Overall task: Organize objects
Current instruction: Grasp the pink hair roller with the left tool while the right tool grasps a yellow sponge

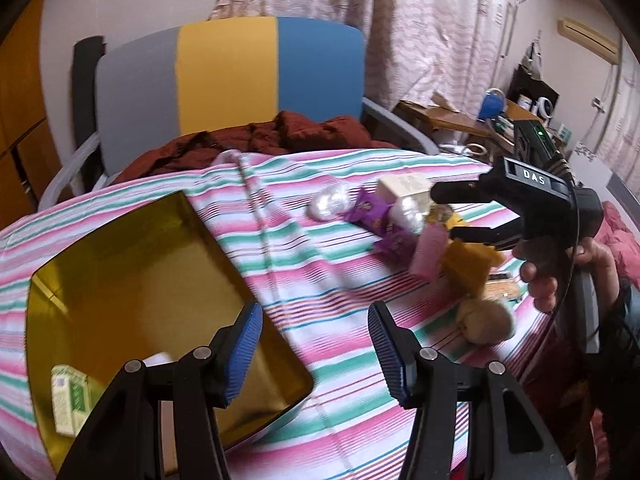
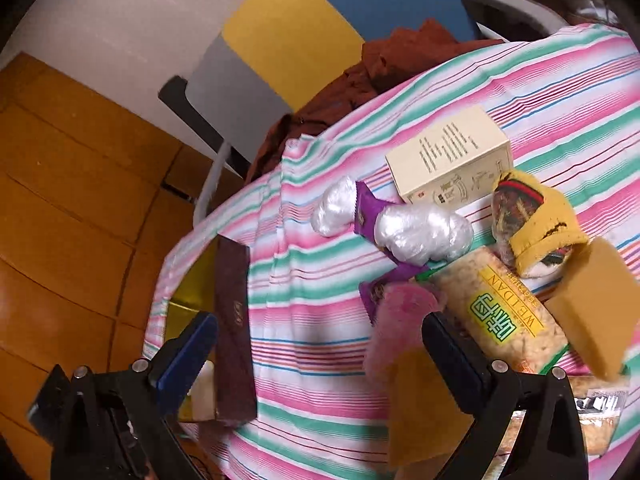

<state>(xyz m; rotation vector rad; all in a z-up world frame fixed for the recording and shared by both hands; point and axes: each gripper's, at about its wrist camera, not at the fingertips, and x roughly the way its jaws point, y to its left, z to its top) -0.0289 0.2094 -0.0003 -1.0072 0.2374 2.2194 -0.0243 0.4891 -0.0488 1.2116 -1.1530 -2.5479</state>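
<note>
The left gripper [image 1: 316, 344] hangs over the near edge of the gold tin [image 1: 132, 280], its 2 blue-padded fingers spread wide with nothing between them. The tin sits open on the striped tablecloth [image 1: 320, 264], to the left of the heap, and a green-and-white packet [image 1: 68, 400] lies in its near corner.

Off to the right, a hand [image 1: 560, 272] holds the right gripper [image 1: 448, 214], which reaches into the heap of objects with its fingers apart. From its own camera the right gripper [image 2: 320, 352] is plainly spread, empty between the fingers, and the fuzzy pink item [image 2: 400, 320] lies just beside its right finger.

The heap itself sits well apart from the tin: a cream box [image 2: 448, 156] at the back, 2 clear-wrapped bundles [image 2: 424, 236] lying across a purple wrapper [image 2: 368, 208], a WEIDAN snack bag [image 2: 500, 312], a yellow pouch [image 2: 536, 224] and a tan sponge-like block [image 2: 596, 312]. A round pale lump [image 1: 486, 322] lies at the near end of the heap.

Behind the table stands a chair with a grey, yellow and blue back [image 1: 228, 76], with a rust-red cloth [image 1: 280, 132] bunched on its seat.
</note>
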